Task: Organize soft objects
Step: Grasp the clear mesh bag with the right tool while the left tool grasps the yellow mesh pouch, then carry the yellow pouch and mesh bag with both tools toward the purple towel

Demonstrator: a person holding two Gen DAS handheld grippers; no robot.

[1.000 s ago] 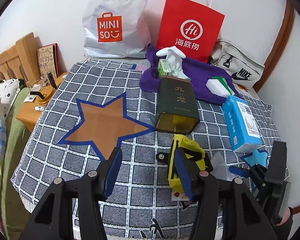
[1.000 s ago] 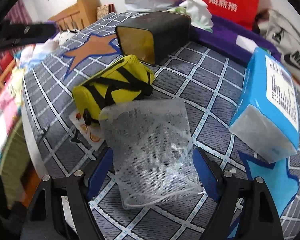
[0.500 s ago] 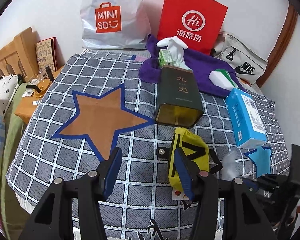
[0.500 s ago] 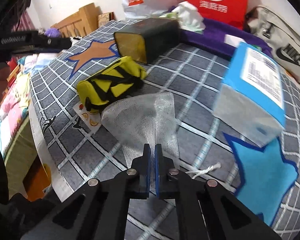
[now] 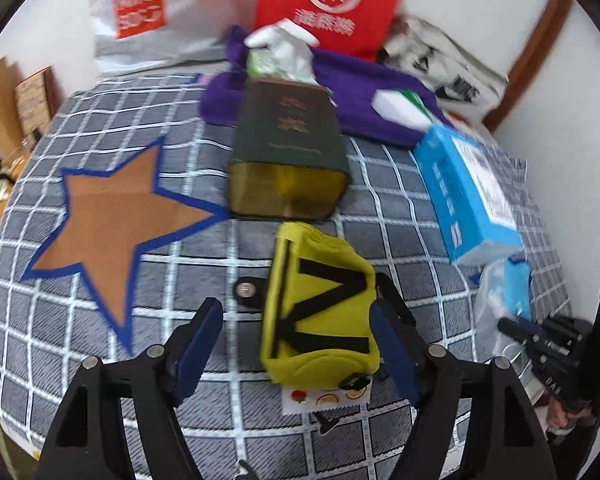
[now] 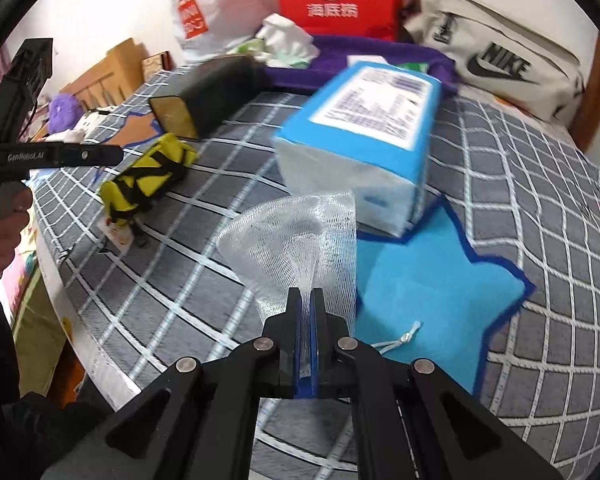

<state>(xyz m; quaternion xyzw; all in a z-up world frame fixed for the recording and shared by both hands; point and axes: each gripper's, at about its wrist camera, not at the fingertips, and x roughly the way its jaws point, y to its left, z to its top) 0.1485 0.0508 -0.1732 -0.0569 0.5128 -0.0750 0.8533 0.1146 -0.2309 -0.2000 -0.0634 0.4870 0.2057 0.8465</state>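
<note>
A bed covered in a grey quilt with a white grid pattern (image 5: 180, 360) carries everything. Directly on it lie a dark green rectangular tin (image 5: 290, 148) on its side, a yellow fabric pouch with black straps (image 5: 320, 312) just in front of it, a blue tissue pack (image 5: 470, 196), and a purple towel (image 5: 364, 96) near the wall.

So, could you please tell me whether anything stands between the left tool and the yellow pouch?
Nothing visible does. The left tool is open, and the yellow pouch lies on the checked bedspread between its fingers, closer to the right finger.
</note>
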